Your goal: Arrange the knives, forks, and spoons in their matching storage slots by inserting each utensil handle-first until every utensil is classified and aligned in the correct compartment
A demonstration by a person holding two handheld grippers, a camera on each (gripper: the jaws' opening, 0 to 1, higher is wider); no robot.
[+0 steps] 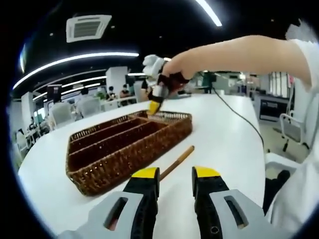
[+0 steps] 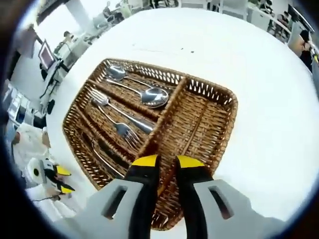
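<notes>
The left gripper [image 1: 175, 180] hovers low over the white table [image 1: 219, 134], jaws apart and empty, a wooden stick [image 1: 177, 162] just beyond them. The right gripper [image 2: 168, 164] hangs above the wicker tray [image 2: 209, 107], jaws slightly apart, holding nothing. Spoons [image 2: 144, 93], forks [image 2: 119, 124] and a dark, hard-to-read knife [image 2: 107, 154] fill separate slots. Office behind.

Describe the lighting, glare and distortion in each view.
Left gripper view: ceiling light strips curve with fisheye bend; the table glares white, the basket stays sharp. Right gripper view: even light, bright glints on the spoons, table edges washed out.
</notes>
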